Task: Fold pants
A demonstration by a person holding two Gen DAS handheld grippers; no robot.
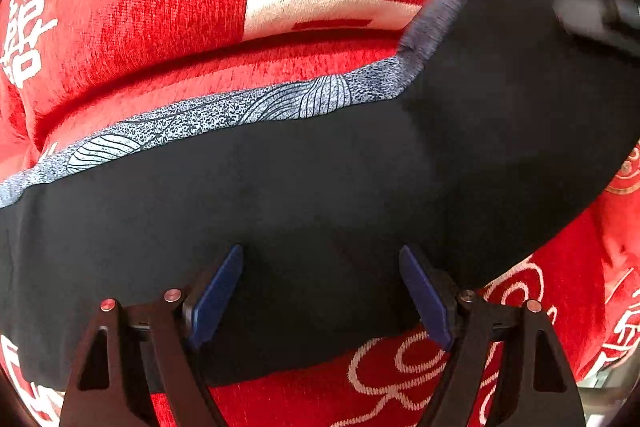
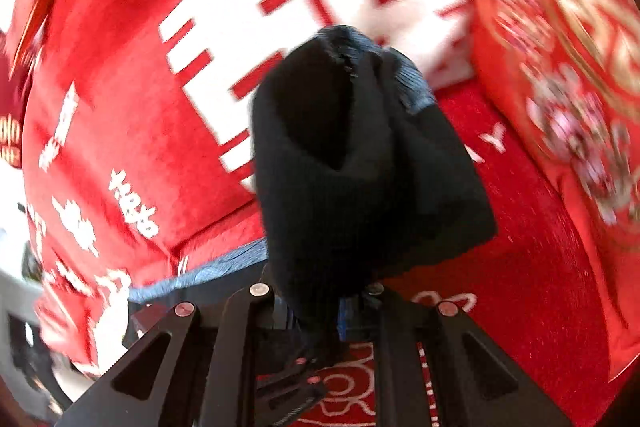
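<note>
The black pants [image 1: 320, 179] lie across a red sofa seat, with a grey patterned band [image 1: 224, 111] along their far edge. My left gripper [image 1: 320, 291] is open, its blue pads [image 1: 216, 295] spread just above the near part of the cloth. At the upper right the far end of the pants is lifted up. My right gripper [image 2: 320, 311] is shut on a bunched black fold of the pants [image 2: 352, 163] and holds it raised in front of the camera. Its fingertips are hidden by the cloth.
A red sofa cover with white characters [image 1: 160, 7] forms the backrest behind the pants. A red patterned cushion [image 2: 560, 47] stands at the right. The seat's front edge with white swirls [image 1: 400, 371] lies below my left gripper.
</note>
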